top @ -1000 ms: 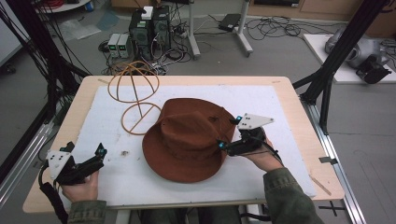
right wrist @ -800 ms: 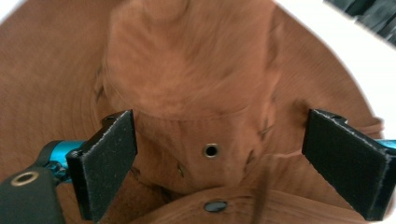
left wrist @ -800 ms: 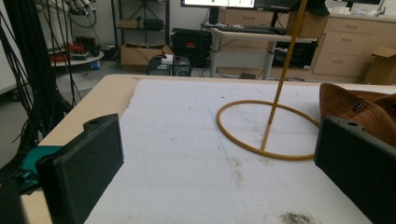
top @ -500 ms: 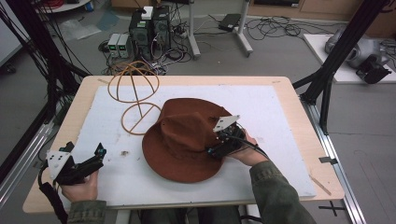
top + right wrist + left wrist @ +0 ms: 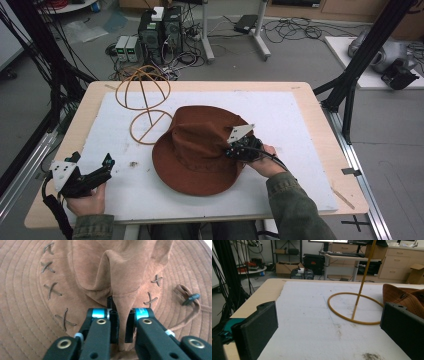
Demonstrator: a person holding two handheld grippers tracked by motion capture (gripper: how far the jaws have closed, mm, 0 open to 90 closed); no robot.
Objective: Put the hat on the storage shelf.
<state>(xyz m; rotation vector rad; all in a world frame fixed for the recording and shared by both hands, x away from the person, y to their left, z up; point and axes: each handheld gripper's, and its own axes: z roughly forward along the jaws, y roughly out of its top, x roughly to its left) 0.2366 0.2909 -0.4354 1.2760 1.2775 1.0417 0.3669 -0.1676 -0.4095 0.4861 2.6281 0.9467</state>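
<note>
A brown suede hat point(image 5: 192, 152) lies brim down in the middle of the white mat. My right gripper point(image 5: 235, 150) rests against the right side of its crown. In the right gripper view the jaws point(image 5: 121, 325) have just been closing and now pinch a raised fold of the hat point(image 5: 117, 277) between them. My left gripper point(image 5: 92, 160) rests at the front left of the mat, open with nothing between its jaws point(image 5: 329, 327). A yellow wire hat stand point(image 5: 144, 102) is upright behind the hat at the left, and its base ring point(image 5: 354, 307) lies ahead of the left gripper, next to the hat's brim point(image 5: 404, 296).
The white mat point(image 5: 300, 130) covers most of the wooden table point(image 5: 90, 107). Black frame posts point(image 5: 350, 85) stand at the table's right and left sides. Computers and cables point(image 5: 160, 35) sit on the floor beyond the far edge.
My right gripper moved left and down onto the hat's crown, and its jaws closed on a fold of the fabric. The left gripper stayed still.
</note>
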